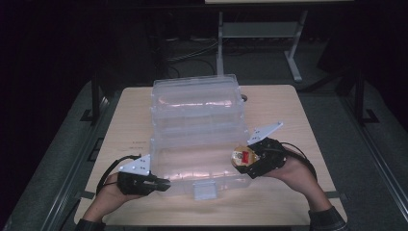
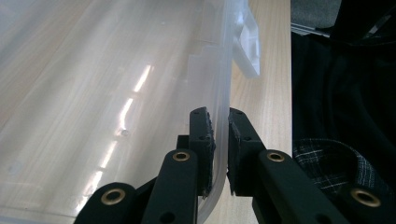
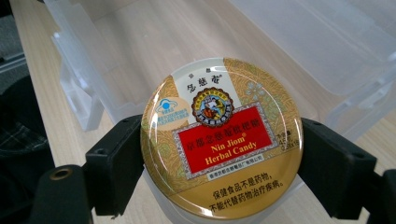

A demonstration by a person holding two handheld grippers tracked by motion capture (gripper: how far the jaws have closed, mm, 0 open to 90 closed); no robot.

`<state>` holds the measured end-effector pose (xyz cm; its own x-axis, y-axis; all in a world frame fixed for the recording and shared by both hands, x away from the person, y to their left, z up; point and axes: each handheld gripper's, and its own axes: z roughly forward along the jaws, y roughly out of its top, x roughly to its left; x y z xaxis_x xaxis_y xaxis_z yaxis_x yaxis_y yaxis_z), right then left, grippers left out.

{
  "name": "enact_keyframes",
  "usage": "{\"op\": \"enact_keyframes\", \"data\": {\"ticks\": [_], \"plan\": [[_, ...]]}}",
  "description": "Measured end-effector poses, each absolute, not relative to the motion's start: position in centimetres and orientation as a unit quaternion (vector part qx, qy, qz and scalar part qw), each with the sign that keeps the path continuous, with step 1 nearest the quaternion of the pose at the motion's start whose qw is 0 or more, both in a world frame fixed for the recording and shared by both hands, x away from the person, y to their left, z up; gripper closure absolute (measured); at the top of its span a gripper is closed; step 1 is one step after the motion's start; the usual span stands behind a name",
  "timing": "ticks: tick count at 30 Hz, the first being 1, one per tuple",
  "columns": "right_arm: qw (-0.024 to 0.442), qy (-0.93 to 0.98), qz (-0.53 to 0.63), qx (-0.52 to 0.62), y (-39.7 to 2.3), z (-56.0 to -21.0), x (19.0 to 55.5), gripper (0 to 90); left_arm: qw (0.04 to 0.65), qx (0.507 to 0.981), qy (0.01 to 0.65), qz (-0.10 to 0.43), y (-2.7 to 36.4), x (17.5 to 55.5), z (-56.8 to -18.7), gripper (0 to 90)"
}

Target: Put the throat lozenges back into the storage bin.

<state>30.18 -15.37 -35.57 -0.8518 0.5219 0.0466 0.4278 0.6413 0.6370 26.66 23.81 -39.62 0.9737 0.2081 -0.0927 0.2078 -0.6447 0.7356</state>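
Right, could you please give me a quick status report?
Left gripper clamped on clear plastic box wall. Right gripper holding round gold candy tin over it. Nothing blocking.

Place: looked like a lab or test room.
Signs: a small wooden table (image 1: pixel 288 103) stood on grey carpet, cables (image 1: pixel 192 53) trailed across the floor, a metal desk frame (image 1: pixel 293 53) behind, dark surroundings.

Dim room, wooden table (image 1: pixel 288 103), grey floor (image 1: pixel 351 125), white desk frame (image 1: pixel 293 62) beyond.

Clear glossy plastic storage box (image 1: pixel 195 125) with smooth walls, round candy tin (image 3: pixel 222 135) with shiny printed gold-and-red lid, pale matt wood-grain tabletop (image 1: pixel 274 103), matt black gripper (image 2: pixel 220 140) pads, slightly rough
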Motion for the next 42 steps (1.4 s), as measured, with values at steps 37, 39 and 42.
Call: {"op": "enact_keyframes", "data": {"ticks": [37, 39, 42], "plan": [[0.068, 0.899, 0.34, 0.267, -15.8, -35.4, 30.3, 18.0, 0.405, 0.908, 0.112, 0.0, 23.8, 26.6, -39.6, 82.0], [0.072, 0.896, 0.346, 0.27, -16.0, -35.1, 30.2, 18.1, 0.405, 0.908, 0.112, 0.0, 23.8, 26.7, -39.6, 82.0], [0.077, 0.891, 0.355, 0.273, -16.5, -34.7, 30.2, 20.9, 0.405, 0.908, 0.112, 0.0, 23.8, 26.7, -39.6, 82.1]]}}
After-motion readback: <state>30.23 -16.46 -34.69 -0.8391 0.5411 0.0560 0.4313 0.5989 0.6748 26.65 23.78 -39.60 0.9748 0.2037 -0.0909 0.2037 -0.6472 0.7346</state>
